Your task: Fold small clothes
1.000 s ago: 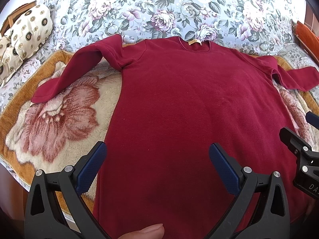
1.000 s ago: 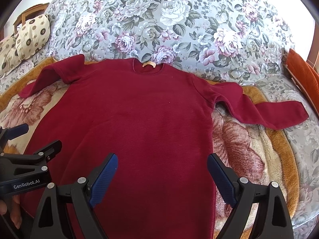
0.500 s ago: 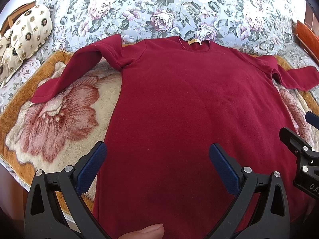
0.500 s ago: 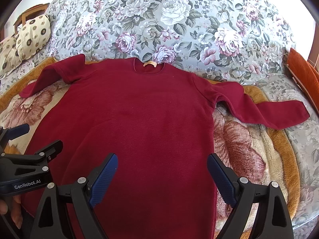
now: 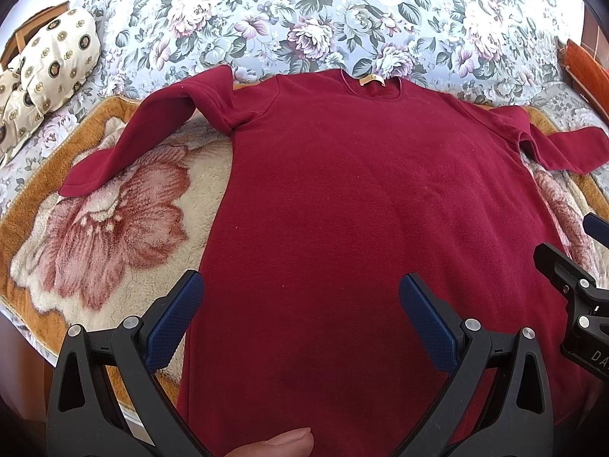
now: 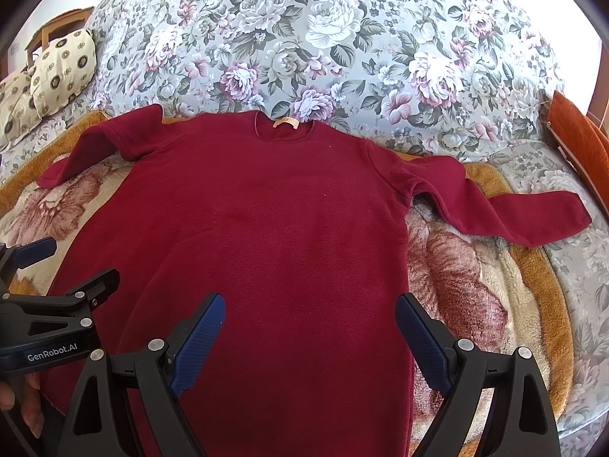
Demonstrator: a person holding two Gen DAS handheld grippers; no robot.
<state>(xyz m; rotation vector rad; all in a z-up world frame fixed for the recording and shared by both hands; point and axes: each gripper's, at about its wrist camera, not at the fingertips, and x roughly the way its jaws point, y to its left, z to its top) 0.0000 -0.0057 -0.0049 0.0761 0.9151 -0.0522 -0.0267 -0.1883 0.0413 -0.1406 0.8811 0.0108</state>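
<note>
Burgundy sweater point(image 5: 361, 205) lies flat beneath both wide-open tongs point(image 5: 300, 316) point(image 6: 308, 331).

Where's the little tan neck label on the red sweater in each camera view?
Left wrist: neck label, upper middle, right of centre.
Right wrist: neck label, upper middle, left of centre.
Shared landmark: the sweater's round collar, against the floral bedspread.

A matt, soft knit cloth is seen in the sweater point(image 5: 365, 209); the blanket point(image 5: 114, 228) is fluffy plush, the bedspread point(image 6: 342, 38) smooth printed cotton.
</note>
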